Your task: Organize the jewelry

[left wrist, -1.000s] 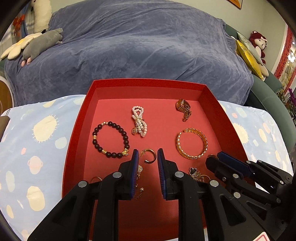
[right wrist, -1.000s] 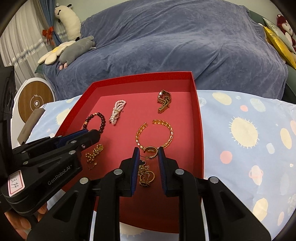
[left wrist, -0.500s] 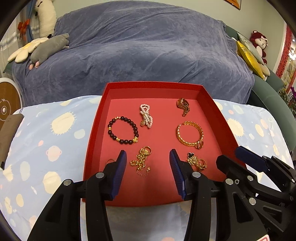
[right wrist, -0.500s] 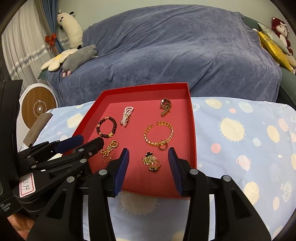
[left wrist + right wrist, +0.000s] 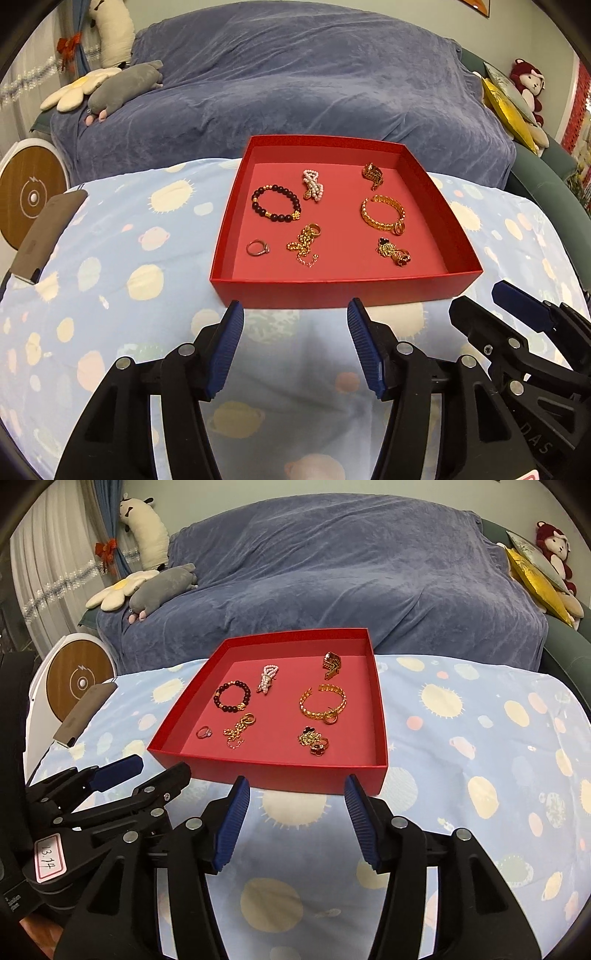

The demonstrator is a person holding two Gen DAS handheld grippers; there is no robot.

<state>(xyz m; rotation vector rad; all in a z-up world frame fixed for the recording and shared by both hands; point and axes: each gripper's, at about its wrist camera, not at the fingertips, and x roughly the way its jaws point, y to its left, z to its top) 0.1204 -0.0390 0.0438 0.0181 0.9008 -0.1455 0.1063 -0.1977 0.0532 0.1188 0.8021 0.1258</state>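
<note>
Red cardboard tray holds bead bracelet, gold bangle, chains. Left tongs, right tongs wide open, empty.

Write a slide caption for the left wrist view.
Open left claw hovers before red tray of bracelets and rings on the sun-patterned cloth.
</note>
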